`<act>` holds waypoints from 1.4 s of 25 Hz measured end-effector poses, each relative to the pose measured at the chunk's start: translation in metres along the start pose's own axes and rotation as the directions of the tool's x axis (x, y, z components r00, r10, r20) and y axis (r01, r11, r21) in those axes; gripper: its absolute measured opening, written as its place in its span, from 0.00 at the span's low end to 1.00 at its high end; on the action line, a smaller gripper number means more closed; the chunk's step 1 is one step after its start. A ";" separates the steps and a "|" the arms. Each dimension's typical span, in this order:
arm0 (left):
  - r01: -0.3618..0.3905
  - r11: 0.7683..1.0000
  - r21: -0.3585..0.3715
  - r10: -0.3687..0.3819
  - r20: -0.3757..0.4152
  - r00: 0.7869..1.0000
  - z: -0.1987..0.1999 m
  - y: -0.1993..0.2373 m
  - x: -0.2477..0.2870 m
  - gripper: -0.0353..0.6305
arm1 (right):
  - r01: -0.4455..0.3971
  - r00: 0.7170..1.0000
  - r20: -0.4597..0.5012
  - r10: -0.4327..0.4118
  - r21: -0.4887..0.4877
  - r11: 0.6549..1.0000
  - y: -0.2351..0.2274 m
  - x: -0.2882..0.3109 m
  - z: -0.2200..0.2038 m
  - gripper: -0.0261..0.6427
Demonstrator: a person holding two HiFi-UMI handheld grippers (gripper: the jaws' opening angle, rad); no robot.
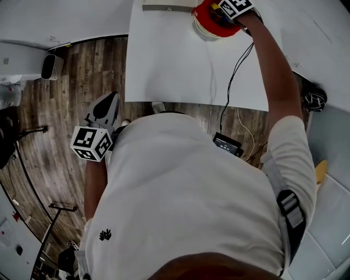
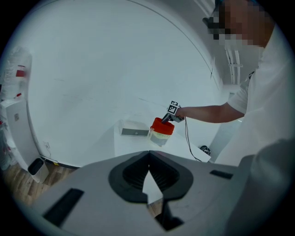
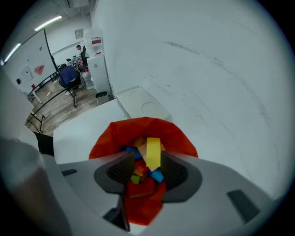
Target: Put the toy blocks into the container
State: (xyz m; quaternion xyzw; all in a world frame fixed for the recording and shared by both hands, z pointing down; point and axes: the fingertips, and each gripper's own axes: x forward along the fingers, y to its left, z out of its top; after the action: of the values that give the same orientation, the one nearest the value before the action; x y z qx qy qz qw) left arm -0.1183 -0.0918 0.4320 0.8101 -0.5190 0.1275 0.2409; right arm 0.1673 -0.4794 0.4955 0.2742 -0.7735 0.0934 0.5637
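A red container [image 1: 206, 26] stands at the far edge of the white table [image 1: 164, 65]; the left gripper view shows the container [image 2: 161, 128] small in the distance. My right gripper [image 1: 220, 11] reaches into its mouth from above. In the right gripper view, that gripper [image 3: 147, 156] stands open over the red rim [image 3: 115, 138]. A yellow block [image 3: 153, 151] lies between the jaws with a gap on its left side. Blue [image 3: 157, 175], green [image 3: 135, 179] and red blocks fill the container below. My left gripper [image 1: 113, 97] hangs off the table by my hip, shut and empty [image 2: 148, 153].
A flat grey-white box [image 1: 167, 6] lies left of the container. A black cable [image 1: 232, 82] runs down over the table edge to a black device [image 1: 227, 145]. A white bin [image 1: 52, 66] stands on the wooden floor [image 1: 82, 93] at left.
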 end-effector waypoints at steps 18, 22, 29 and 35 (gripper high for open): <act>0.192 0.977 0.093 -0.191 -0.013 0.981 -0.023 0.032 -0.076 0.06 | 0.062 0.991 0.109 -0.074 0.114 0.992 0.141 -0.091 -0.029 0.10; 0.221 0.969 0.112 -0.221 -0.017 0.975 -0.030 0.039 -0.095 0.06 | 0.034 0.990 0.128 -0.051 0.132 0.991 0.201 -0.099 -0.034 0.08; 0.270 0.954 0.133 -0.267 -0.040 0.963 -0.040 0.053 -0.122 0.06 | -0.034 0.980 0.201 -0.004 0.185 0.982 0.307 -0.105 -0.041 0.06; 0.337 0.931 0.140 -0.326 -0.093 0.941 -0.055 0.056 -0.141 0.06 | -0.113 0.959 0.282 0.037 0.258 0.960 0.403 -0.109 -0.049 0.05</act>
State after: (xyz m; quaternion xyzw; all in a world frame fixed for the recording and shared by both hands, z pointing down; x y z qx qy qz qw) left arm -0.2271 0.0276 0.4286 0.8975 -0.3548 0.1521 0.2132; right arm 0.0177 -0.0874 0.4784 0.3294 -0.8340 0.1808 0.4041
